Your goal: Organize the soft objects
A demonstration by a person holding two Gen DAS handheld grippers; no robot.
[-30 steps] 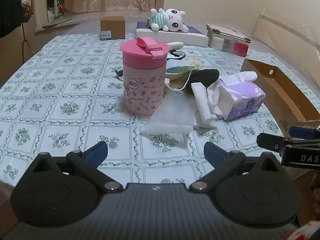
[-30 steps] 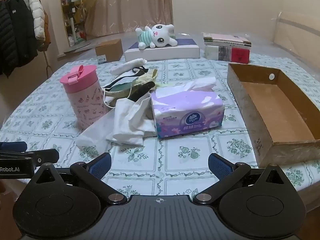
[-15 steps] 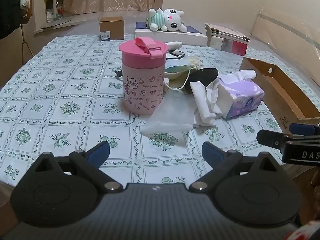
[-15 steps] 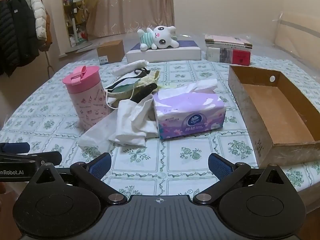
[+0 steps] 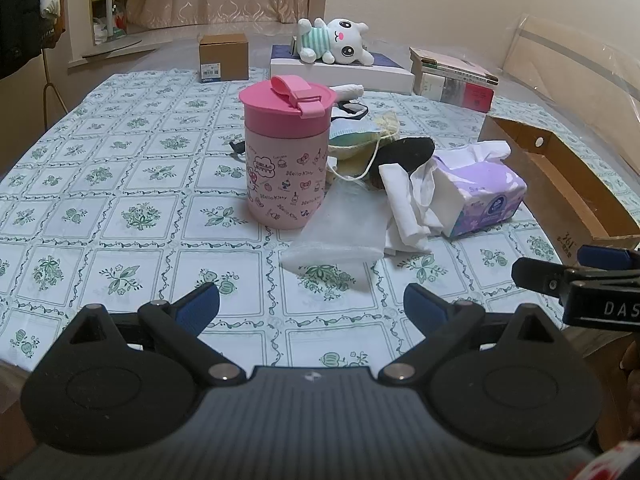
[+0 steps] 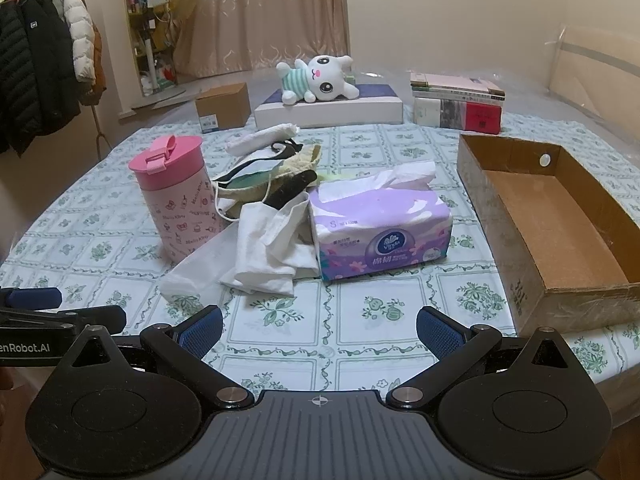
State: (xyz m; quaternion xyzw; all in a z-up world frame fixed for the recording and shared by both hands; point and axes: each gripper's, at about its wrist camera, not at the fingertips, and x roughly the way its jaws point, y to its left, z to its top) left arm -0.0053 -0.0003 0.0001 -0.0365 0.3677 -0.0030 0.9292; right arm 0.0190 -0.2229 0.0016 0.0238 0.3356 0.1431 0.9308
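We hold both claws low at the near edge of the surface (image 6: 120, 248), which wears a cloth printed with green flowers. Our left claw (image 5: 312, 304) is spread wide with nothing between its blue pads, and our right claw (image 6: 318, 330) is spread just as wide and equally empty.

We take the pink cup (image 6: 176, 200) as our landmark; it stands upright with its lid on. Just to its right lies the heap of soft things: a thin see-through white sheet (image 5: 340, 236) lies flat against the foot of the cup, and crumpled white cloths (image 6: 268, 252) rest partly on that sheet. Behind the cloths, right of the cup, lie a black sock (image 5: 404, 152), a yellowish pouch with a cord (image 6: 288, 170) and a rolled white cloth (image 6: 260, 140). Further right of the cup, touching the white cloths, sits a purple tissue pack (image 6: 380, 232) with a tissue sticking up from its top. Well to the right of the cup, beyond the tissue pack, is an open cardboard box (image 6: 560, 224), nothing inside it.

Far behind the cup, a white plush toy (image 6: 316, 80) lies on a flat white box (image 6: 328, 112), with a small brown carton (image 6: 222, 108) to its left and stacked books (image 6: 456, 100) to its right. Coats (image 6: 40, 76) hang far left of the cup.
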